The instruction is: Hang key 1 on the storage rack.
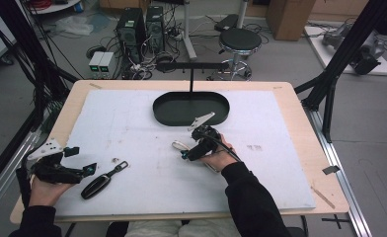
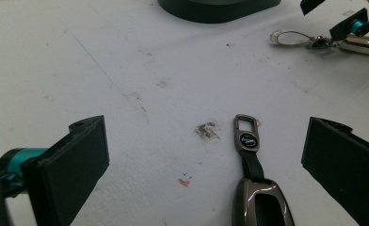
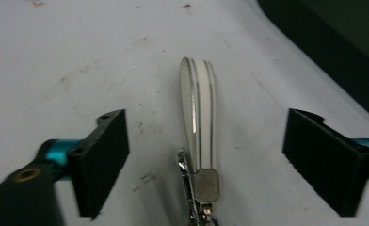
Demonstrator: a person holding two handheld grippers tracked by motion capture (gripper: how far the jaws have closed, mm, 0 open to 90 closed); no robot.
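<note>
Right fingers (image 3: 206, 155) spread, nothing pinched, white strap (image 3: 199, 117) flat between them mid-worktop. Left fingers (image 2: 206, 169) spread near left edge, dark fob (image 2: 260, 202) between, untouched. Black tray (image 1: 191, 109) beyond.

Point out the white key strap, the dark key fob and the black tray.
white key strap (image 3: 199, 117), right gripper view, middle of the loop.
dark key fob (image 1: 96, 186), high view, on its body.
black tray (image 1: 164, 117), high view, on its left rim.
</note>
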